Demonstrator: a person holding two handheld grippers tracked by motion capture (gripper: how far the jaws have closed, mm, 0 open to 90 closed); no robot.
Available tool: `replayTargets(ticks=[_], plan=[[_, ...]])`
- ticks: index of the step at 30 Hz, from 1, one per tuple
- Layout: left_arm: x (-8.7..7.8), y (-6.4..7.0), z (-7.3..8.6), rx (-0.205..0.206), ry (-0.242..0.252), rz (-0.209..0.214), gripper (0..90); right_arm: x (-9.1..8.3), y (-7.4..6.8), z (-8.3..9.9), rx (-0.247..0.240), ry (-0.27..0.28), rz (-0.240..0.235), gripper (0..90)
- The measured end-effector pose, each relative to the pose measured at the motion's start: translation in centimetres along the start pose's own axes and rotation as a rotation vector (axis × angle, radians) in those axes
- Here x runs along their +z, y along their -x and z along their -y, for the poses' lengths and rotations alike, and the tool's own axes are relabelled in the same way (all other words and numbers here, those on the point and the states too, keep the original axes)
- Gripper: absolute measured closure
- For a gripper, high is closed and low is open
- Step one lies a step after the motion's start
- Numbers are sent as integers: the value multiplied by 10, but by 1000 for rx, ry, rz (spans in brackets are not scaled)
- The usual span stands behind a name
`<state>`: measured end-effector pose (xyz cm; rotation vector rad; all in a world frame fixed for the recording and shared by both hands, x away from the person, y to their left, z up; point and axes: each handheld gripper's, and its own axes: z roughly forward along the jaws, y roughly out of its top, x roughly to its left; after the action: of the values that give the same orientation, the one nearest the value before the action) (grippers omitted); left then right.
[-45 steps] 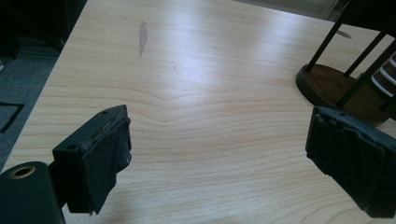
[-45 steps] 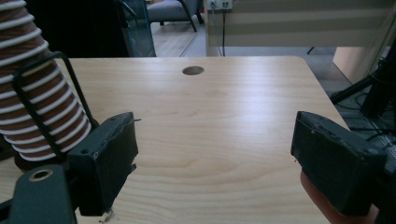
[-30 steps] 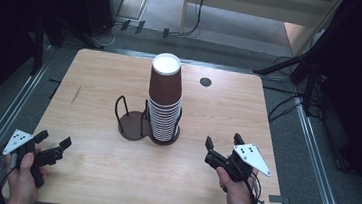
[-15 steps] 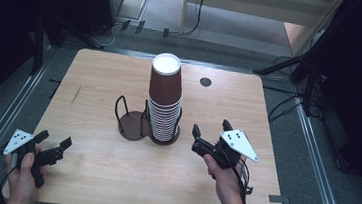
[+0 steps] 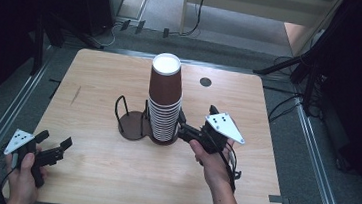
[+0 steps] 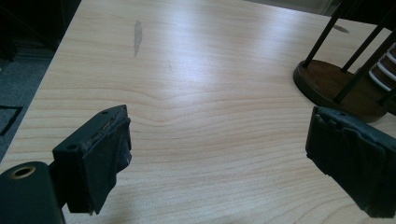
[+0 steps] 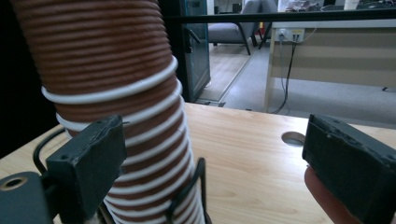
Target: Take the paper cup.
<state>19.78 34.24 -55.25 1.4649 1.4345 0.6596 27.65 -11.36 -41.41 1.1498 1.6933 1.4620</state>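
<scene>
Currently:
Cups: tall stack of brown paper cups with white rims is standing in the dark wire-post holder, mid light wooden worktop.
Right hand-held gripper: jaws spread wide, sitting just beside the stack's lower part, gripping nothing.
Left hand-held gripper: jaws wide, hovering empty near the worktop's front-left corner.

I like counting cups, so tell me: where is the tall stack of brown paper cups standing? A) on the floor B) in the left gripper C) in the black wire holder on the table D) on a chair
C: the tall stack of brown paper cups stands upright in the black wire holder on the wooden table.
</scene>
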Motion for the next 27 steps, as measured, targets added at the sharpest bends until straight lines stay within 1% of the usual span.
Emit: replayTargets(ticks=[3, 4, 5, 7, 11, 13, 18, 19, 23, 24, 25, 27], plan=[[0, 0, 0, 1, -2, 1, 74, 5, -7, -5, -5, 8, -21, 29], [0, 0, 0, 2, -2, 1, 74, 8, -12, -8, -9, 12, -34, 21], [0, 0, 0, 2, -1, 1, 74, 8, -12, -8, -9, 12, -34, 21], [0, 0, 0, 3, -1, 2, 73, 12, -17, -12, -12, 19, -49, 11], [0, 0, 0, 3, 1, 4, 73, 15, -22, -16, -7, 24, -62, 7], [0, 0, 0, 3, 0, 5, 73, 18, -26, -19, -9, 29, -77, 4], [1, 0, 0, 3, -1, 5, 74, 23, -33, -24, -16, 30, -87, 0], [1, 0, 0, 2, -1, 5, 74, 26, -36, -26, -20, 30, -91, 0], [1, 0, 0, 2, -1, 5, 73, 30, -40, -28, -26, 31, -89, 0], [1, 0, 0, 2, -1, 6, 73, 32, -42, -30, -29, 41, -77, 0], [1, 0, 0, 3, -2, 6, 73, 32, -42, -30, -29, 41, -77, 0], [1, 0, 0, 3, -2, 6, 74, 35, -44, -33, -20, 50, -105, 0]])
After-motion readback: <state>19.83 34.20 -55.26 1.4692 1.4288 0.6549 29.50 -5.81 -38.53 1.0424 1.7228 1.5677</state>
